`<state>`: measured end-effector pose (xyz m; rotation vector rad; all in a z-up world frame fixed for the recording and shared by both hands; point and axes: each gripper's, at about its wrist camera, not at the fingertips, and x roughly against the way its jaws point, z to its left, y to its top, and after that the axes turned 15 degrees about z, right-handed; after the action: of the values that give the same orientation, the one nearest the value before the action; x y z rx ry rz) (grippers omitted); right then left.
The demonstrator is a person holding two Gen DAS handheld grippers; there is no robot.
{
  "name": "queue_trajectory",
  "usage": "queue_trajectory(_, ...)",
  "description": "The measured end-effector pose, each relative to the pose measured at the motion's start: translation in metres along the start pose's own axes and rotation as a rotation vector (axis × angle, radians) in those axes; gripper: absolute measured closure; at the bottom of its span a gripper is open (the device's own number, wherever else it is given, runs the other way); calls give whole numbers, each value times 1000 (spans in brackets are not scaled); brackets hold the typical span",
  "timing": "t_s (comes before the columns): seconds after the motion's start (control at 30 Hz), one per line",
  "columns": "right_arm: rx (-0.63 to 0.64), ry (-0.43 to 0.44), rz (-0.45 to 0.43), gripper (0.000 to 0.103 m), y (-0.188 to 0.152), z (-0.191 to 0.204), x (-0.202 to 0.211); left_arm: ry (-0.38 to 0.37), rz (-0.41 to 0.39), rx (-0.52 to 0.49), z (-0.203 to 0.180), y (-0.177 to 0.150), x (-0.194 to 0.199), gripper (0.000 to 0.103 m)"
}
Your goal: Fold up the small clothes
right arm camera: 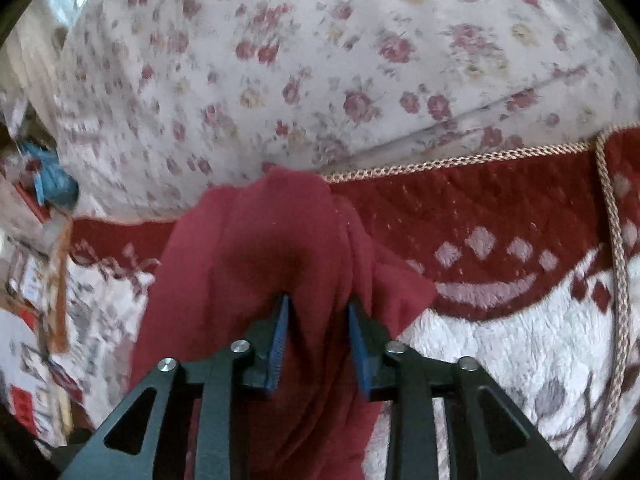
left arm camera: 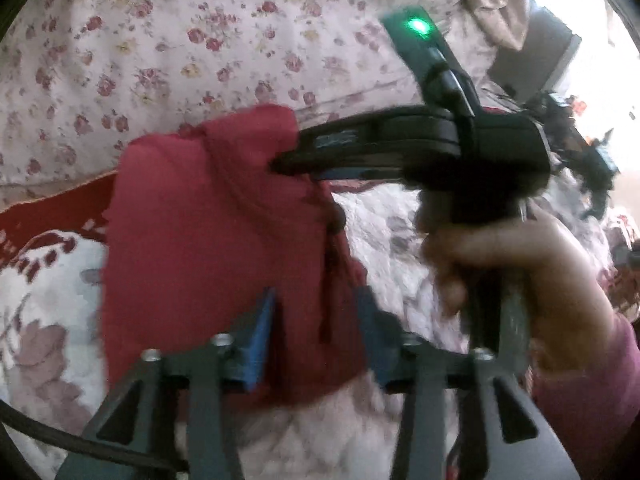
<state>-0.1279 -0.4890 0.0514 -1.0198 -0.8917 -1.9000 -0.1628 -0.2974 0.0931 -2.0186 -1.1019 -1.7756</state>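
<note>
A small dark red garment [left arm camera: 208, 220] hangs lifted above the bed. My left gripper [left arm camera: 316, 300] has its blue-padded jaws partly apart with the garment's lower part between them. My right gripper shows in the left wrist view [left arm camera: 280, 166], coming in from the right in a hand, its jaws closed on the garment's upper edge. In the right wrist view the garment [right arm camera: 280, 248] drapes between the right gripper's [right arm camera: 318, 306] blue pads, which stand somewhat apart around the bunched cloth.
A white and dark red patterned blanket [right arm camera: 500, 344] with a corded border covers the bed. A white floral sheet [left arm camera: 180, 40] lies behind it. Clutter with a blue item [right arm camera: 52, 180] sits at the left. The person's hand [left arm camera: 520, 264] holds the right gripper's handle.
</note>
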Motion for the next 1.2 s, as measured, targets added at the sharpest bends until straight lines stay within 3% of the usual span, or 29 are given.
queue_trajectory(0.1,1,-46,-60,51,-15,2,28,66,-87,-1,24,-24,43,41)
queue_trajectory(0.23,49,21,-110,30,-55,20,61,213,-124,78,60,-37,61,39)
queue_trajectory(0.3,71,23,-96,30,-68,33,58,241,-114,137,76,-39,55,39)
queue_trajectory(0.4,103,3,-68,30,-78,46,39,225,-81,180,87,-41,36,39)
queue_trajectory(0.47,83,-10,-29,52,-77,45,19,216,-53,186,88,-43,22,39)
queue_trajectory(0.5,86,-7,11,78,-77,45,9,210,-45,184,90,-43,16,39)
queue_trajectory(0.6,135,-87,-45,89,-86,46,19,201,-39,159,90,-50,3,35)
queue_trajectory(0.67,134,-129,-55,91,-87,42,20,194,-37,155,89,-52,-8,34)
queue_trajectory(0.77,137,-169,-1,91,-88,40,1,191,-21,146,88,-50,-12,34)
queue_trajectory(0.83,140,-139,4,87,-88,42,8,190,-28,145,89,-50,-7,34)
queue_trajectory(0.87,115,-78,-7,85,-87,39,18,186,-31,150,90,-51,-6,34)
queue_trajectory(0.9,93,-35,-27,73,-86,35,27,179,-29,155,91,-50,-6,33)
queue_trajectory(0.93,65,2,-60,54,-83,32,37,174,-25,159,92,-49,-7,33)
queue_trajectory(1.0,4,37,-123,27,-70,27,46,172,-21,160,92,-48,-8,33)
queue_trajectory(1.13,-65,-17,-96,25,-34,23,20,186,-28,156,90,-47,-9,31)
queue_trajectory(1.17,-77,-3,-68,30,-22,23,6,190,-29,154,90,-47,-9,30)
queue_trajectory(1.2,-83,8,-44,51,-15,22,-4,194,-31,154,90,-47,-9,28)
